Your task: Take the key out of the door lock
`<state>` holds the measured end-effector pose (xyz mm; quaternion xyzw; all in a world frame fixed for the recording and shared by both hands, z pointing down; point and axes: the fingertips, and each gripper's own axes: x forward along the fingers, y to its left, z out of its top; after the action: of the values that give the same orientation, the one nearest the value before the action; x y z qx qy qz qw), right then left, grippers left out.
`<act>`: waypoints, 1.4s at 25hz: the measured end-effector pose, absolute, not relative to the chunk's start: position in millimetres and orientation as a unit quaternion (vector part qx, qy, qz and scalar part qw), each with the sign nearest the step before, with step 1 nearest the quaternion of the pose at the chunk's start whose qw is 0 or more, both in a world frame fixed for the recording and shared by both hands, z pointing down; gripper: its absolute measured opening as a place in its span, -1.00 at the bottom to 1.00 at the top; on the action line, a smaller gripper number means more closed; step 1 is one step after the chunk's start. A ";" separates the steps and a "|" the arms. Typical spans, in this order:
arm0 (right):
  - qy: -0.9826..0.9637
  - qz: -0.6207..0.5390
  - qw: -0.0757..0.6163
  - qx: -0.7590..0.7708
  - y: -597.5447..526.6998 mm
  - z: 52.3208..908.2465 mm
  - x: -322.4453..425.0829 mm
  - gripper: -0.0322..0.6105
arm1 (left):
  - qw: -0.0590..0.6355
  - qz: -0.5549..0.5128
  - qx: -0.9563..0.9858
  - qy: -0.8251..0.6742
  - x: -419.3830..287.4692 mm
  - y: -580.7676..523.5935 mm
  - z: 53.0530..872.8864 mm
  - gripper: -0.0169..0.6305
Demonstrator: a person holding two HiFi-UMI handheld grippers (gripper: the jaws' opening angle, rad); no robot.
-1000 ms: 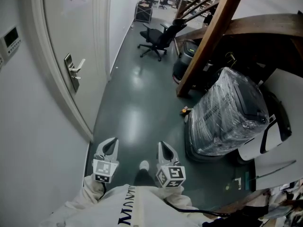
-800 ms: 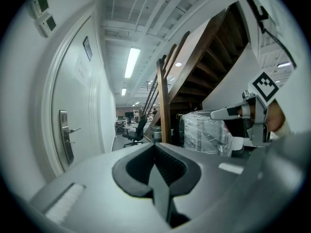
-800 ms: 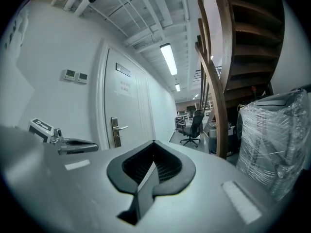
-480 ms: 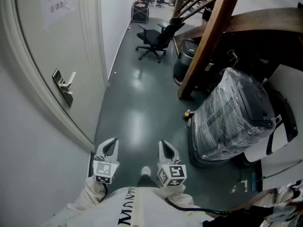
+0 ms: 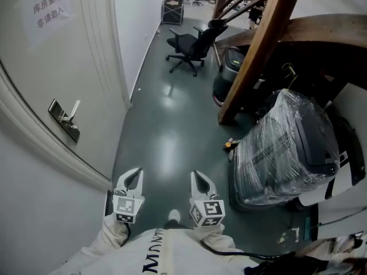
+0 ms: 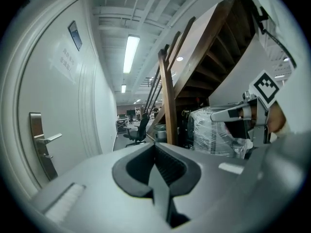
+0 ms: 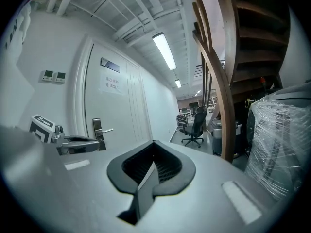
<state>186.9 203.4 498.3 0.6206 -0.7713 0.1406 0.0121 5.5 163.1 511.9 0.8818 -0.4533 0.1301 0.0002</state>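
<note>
Door handle (image 5: 64, 121) — lower, leftward now

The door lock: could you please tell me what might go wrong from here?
1. The left tongs and right tongs are both shut; unopened, they would probably knock a key rather than grip it.
2. The lever handle juts out from the lock plate and could snag the tongs.
3. No key is discernible, so aiming is uncertain.

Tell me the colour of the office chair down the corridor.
Black. The office chair shows best in the head view, standing on the dark green floor.
</note>
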 end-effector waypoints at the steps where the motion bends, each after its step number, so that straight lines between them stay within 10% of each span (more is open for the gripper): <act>1: -0.772 0.142 0.013 0.620 197.3 500.1 191.9 -0.90 | 0.002 0.131 0.881 -0.454 10.4 156.6 513.3 -0.95; 35: -0.770 0.169 0.026 0.615 -1.2 534.3 259.6 -0.90 | 0.010 0.137 0.881 -0.453 78.5 -52.9 538.9 -0.95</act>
<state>259.6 -1.2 534.3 0.6149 -0.7699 0.1685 0.0263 78.5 -52.9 538.9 0.8810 -0.4527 0.1373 0.0097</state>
